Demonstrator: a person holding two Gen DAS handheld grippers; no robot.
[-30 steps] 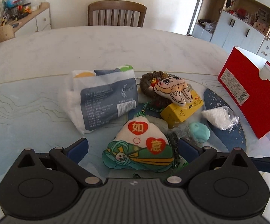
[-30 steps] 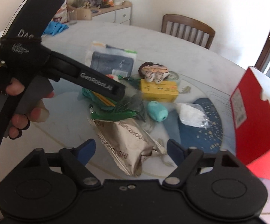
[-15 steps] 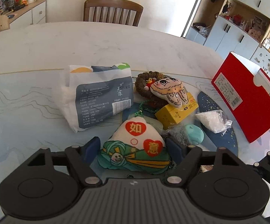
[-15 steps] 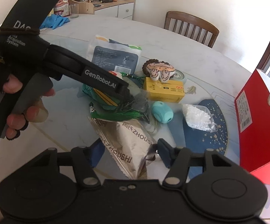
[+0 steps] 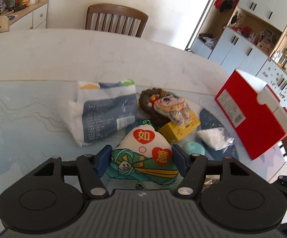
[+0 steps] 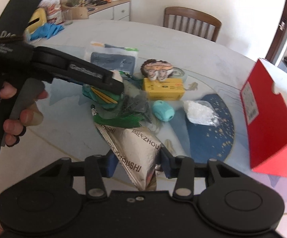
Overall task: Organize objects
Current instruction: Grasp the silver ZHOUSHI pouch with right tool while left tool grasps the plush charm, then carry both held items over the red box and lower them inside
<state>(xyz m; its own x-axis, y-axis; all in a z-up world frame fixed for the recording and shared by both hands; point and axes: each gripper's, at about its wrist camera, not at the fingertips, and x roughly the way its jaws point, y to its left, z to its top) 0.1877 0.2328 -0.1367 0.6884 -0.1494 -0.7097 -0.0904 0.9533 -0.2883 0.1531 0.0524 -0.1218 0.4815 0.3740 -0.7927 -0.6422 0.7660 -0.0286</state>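
Plush zongzi charm point(image 5: 143, 154) sits at near edge of the clutter on the table point(image 5: 84, 59), pointed tip w/ green cord aimed away toward far side, broad green base toward left wrist cam; long axis runs roughly near-to-far. Left gripper point(image 5: 142, 155) is closed on it, blue pads point(image 5: 103, 158) pressing both flanks. From right wrist view the same charm point(image 6: 101, 97) shows under the left gripper's point(image 6: 113, 81) fingers, green tassel point(image 6: 119, 121) trailing toward the silver foil pouch point(image 6: 139, 152).

Foil pouch lies w/ long axis diagonal, narrow end toward right cam. Right gripper point(image 6: 137, 163) straddles that end, pads close to both sides; can't tell if they're actually pinching it.

Just beyond charm: yellow box point(image 5: 181, 127) w/ tiger plush point(image 5: 173, 107) on top, teal round thing point(image 5: 194, 148) beside it, clear bag of white stuff point(image 5: 213, 136) to the right. Blue-white packet point(image 5: 105, 115) lies left of charm. Red box point(image 5: 250, 115) stands well off to the right, tilted.
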